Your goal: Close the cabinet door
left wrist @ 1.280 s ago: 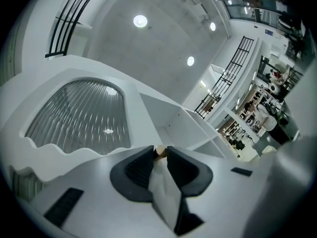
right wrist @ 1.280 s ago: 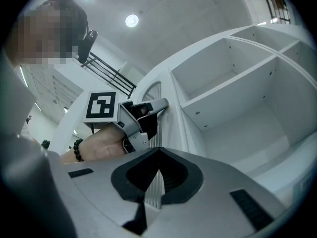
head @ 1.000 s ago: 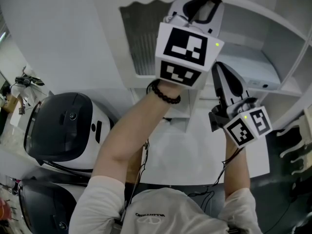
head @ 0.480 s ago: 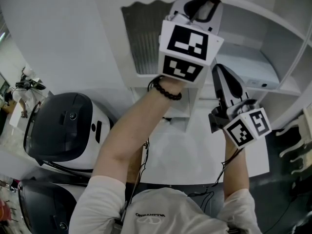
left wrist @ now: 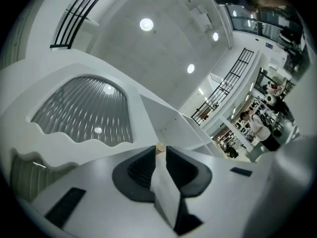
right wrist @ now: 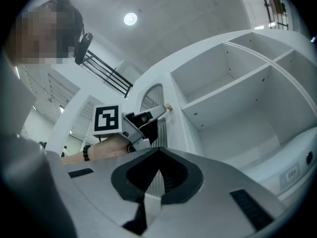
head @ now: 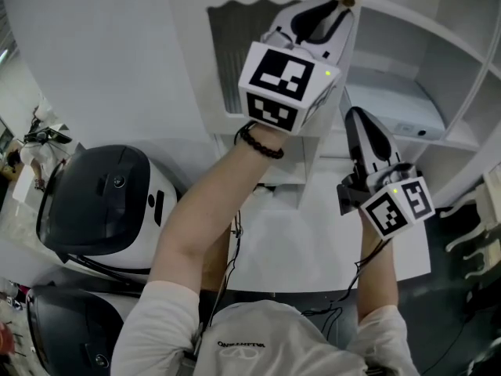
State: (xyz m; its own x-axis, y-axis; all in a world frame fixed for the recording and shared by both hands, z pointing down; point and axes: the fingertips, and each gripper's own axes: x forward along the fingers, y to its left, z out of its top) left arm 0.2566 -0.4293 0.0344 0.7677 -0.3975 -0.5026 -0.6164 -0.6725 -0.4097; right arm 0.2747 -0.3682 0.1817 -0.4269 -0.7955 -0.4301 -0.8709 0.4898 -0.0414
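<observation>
Cabinet door (head: 235, 61) open, 12 o'clock; knob (head: 347, 1) at 1 o'clock. Left gripper (head: 338, 5) pinches knob, jaws narrow, just tightened. Right gripper (head: 356, 117) closed, empty. Follow hinge arc; steady push, no twisting.

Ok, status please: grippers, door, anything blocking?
Left gripper: jaws just closed further, pinching knob at tips. Right gripper shut, empty, lower. Door: gap not readable. Nothing seen blocking.
</observation>
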